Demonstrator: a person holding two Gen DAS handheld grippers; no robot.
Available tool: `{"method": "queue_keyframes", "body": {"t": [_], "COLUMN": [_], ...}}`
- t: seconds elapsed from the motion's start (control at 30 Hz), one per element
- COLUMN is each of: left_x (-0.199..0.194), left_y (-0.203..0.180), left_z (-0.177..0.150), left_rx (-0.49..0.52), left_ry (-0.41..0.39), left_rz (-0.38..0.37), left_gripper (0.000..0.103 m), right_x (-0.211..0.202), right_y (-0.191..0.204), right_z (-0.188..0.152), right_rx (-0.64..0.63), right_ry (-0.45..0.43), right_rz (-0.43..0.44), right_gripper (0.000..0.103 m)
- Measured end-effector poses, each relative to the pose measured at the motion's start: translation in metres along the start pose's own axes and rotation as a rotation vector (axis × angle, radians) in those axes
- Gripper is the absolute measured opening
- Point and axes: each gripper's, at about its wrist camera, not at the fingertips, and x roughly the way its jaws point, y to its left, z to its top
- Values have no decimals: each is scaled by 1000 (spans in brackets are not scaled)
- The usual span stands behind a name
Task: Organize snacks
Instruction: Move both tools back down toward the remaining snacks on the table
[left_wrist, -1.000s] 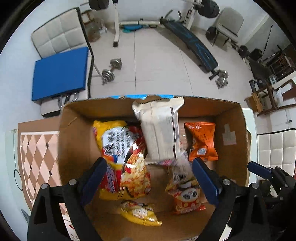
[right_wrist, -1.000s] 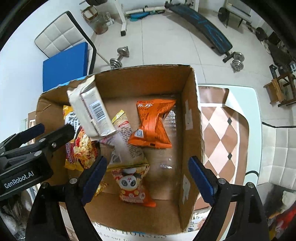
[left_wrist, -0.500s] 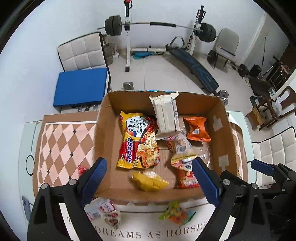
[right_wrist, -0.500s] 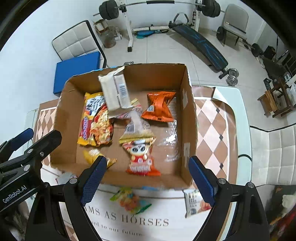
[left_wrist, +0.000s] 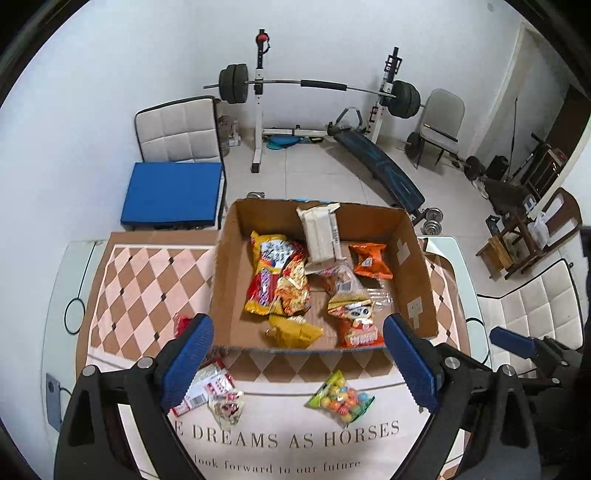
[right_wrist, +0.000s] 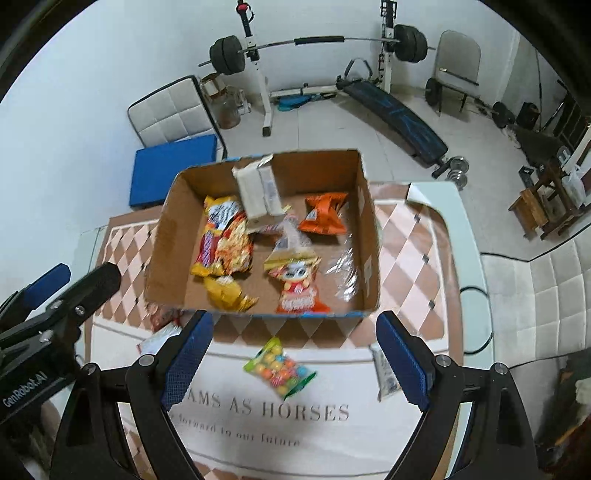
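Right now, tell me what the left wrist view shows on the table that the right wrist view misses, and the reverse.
Only the left wrist view shows the small clear packet and the whole red-and-white pack in front of the cardboard box; the right wrist view catches just a corner of that pack.

Only the right wrist view shows the white packet by the right gripper finger.

Both show the box with its snacks and the colourful candy bag lying outside it. The left gripper is also open and empty.
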Motion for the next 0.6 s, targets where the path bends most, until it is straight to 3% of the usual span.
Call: {"method": "queue_keyframes", "body": {"t": [0.13,0.27,0.47,0.6], "left_x": [10,46,105,136], "left_y": [25,60,126,144], "left_z": [-30,-67,-124,-145], "left_rx": [-35,-89,-282,-266], "left_ry": [52,180,373,448], "left_rz": [43,100,96,111], "left_gripper": [94,94,94,94], "right_x": [36,96,183,221], "right_y": [4,12,28,37], "right_z": [-22,-42,-66,-78], "right_rx": [-34,-94,-177,-245], "right_ry": [115,244,398,461], "right_rz": [14,12,-1,-59], "right_gripper": [93,93,93,93]}}
